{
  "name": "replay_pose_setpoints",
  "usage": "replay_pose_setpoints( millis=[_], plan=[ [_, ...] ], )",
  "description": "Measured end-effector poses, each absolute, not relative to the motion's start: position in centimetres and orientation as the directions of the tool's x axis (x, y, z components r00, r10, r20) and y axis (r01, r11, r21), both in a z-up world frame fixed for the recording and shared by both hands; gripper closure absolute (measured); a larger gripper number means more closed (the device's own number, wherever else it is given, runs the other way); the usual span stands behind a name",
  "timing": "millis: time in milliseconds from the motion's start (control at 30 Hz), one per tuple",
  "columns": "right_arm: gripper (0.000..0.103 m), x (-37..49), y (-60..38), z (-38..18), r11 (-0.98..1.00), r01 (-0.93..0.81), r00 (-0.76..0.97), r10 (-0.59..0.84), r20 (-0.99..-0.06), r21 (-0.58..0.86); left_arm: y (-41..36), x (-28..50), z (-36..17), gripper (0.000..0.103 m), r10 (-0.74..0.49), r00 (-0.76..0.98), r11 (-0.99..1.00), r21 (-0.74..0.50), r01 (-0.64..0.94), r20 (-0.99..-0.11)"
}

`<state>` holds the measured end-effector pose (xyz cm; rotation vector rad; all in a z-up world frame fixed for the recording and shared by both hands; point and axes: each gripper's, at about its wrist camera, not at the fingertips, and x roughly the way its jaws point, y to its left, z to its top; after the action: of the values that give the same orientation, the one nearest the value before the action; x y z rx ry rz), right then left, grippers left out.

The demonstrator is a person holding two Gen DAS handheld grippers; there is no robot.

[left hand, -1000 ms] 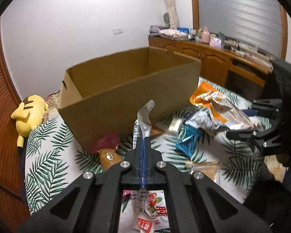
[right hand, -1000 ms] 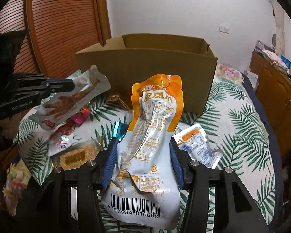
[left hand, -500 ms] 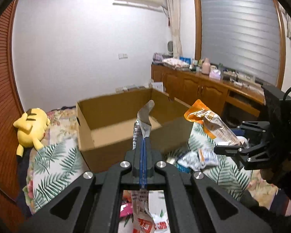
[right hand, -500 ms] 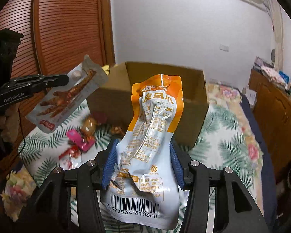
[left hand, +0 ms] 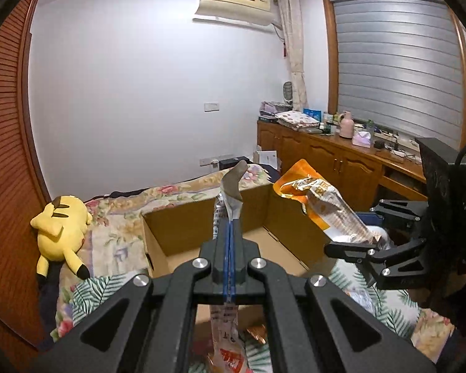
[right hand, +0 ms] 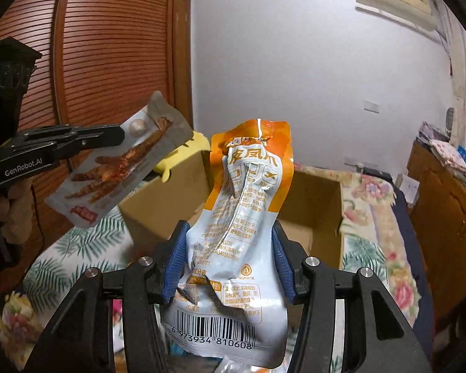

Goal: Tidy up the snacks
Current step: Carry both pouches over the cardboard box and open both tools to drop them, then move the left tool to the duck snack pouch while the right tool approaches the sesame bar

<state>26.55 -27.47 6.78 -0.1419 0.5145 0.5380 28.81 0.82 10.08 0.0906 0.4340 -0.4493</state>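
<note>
Orange-and-white chicken-feet pouch (right hand: 242,217) stands clamped in the right claw (right hand: 228,267) over the open cardboard box (right hand: 310,205). Beside it, the left claw (left hand: 230,248) is pinched tight on a grey chicken-feet packet (right hand: 121,164). Both hang above the leaf-print bed (left hand: 90,292).

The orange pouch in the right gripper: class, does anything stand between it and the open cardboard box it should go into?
Nothing visible does. The orange pouch is clamped in the right gripper, and the cardboard box lies open just beyond it, its floor bare where visible. The grey pouch in the left gripper hangs off to the side.
</note>
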Motion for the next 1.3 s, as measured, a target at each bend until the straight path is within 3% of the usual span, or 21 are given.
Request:
replay_pose_setpoints(
  millis=[300, 767, 1000, 1300],
  plan=[
    [0.05, 32.2, -25.9, 5.5, 0.855, -0.519, 0.724, 0.453, -0.52, 0.024, 0.9, 34.8, 9.3, 0.103, -0.379, 0.819, 0.912, -0.027, 0.408, -0.43],
    [0.047, 35.9, -25.2, 1.0, 0.879, -0.477, 0.706, 0.38, -0.598, -0.005, -1.4, 40.0, 3.8, 0.103, -0.369, 0.769, 0.914, -0.054, 0.402, -0.522],
    [0.039, 35.4, -25.2, 0.4, 0.89, -0.457, 0.704, 0.364, -0.61, 0.003, -1.9, 39.6, 3.2, 0.085, -0.326, 0.766, 0.926, -0.025, 0.377, -0.554],
    [0.037, 30.4, -27.0, 2.0, 0.891, -0.45, 0.717, 0.402, -0.569, 0.062, -1.5, 34.8, 3.9, 0.077, -0.349, 0.74, 0.914, -0.033, 0.405, -0.574]
  ],
)
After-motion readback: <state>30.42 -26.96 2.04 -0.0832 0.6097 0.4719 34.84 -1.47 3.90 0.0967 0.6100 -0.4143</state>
